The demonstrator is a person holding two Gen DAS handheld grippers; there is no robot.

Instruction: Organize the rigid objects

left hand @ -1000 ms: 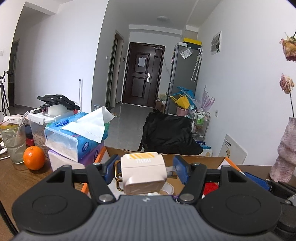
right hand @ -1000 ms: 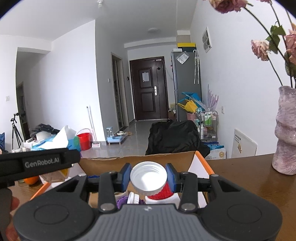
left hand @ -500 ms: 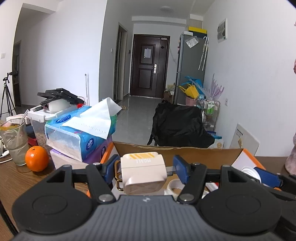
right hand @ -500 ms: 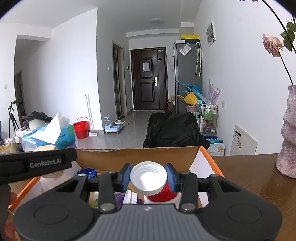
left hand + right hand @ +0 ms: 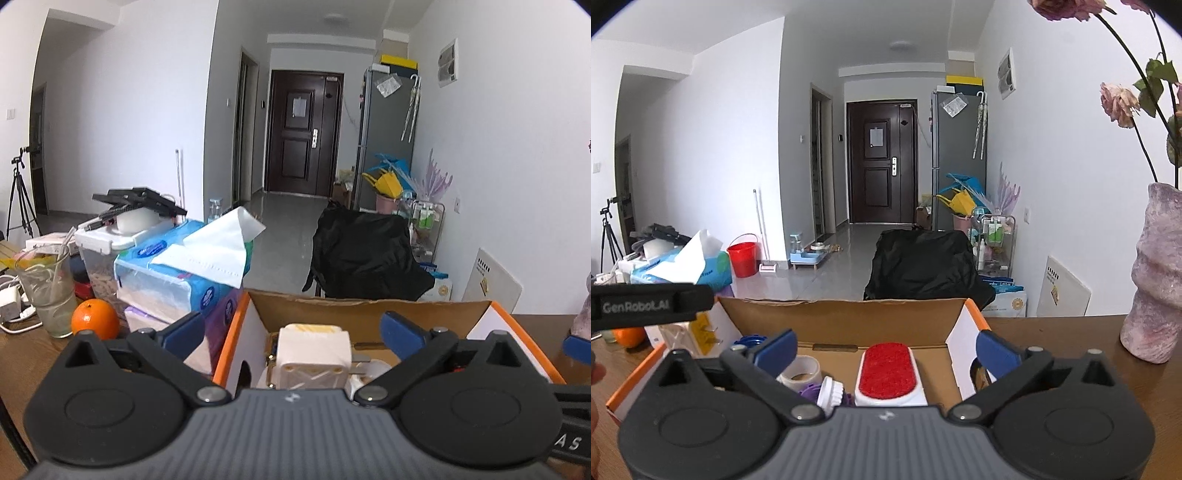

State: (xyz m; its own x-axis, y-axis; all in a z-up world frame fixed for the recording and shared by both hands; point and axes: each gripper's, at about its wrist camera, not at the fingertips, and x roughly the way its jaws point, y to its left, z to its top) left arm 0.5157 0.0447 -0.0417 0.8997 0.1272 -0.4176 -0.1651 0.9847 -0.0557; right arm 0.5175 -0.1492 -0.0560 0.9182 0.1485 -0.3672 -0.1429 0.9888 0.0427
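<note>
My left gripper (image 5: 293, 328) hangs over the orange-edged cardboard box (image 5: 369, 306), its jaws opening wide. The white plug adapter (image 5: 314, 354) sits between the blue pads (image 5: 184, 328), touching neither, down inside the box. My right gripper (image 5: 886, 350) is over the same box (image 5: 842, 314), its jaws also opening, with nothing held. The white bottle cap (image 5: 831, 393) lies tilted in the box, below the left pad. Beside it are a red-faced lint brush (image 5: 886, 371) and a tape roll (image 5: 799, 371). The left gripper's black body (image 5: 646, 306) crosses the right wrist view at the left.
Stacked tissue packs (image 5: 177, 273), an orange (image 5: 95, 319) and a glass (image 5: 46, 295) stand left of the box on the wooden table. A pink vase (image 5: 1156, 280) with dried flowers stands at the right. A black-covered chair (image 5: 919, 266) is behind the box.
Both grippers have gone from shut to wide open. The left let go of the plug adapter, which dropped lower. The right let go of the white cap, which now lies in the box.
</note>
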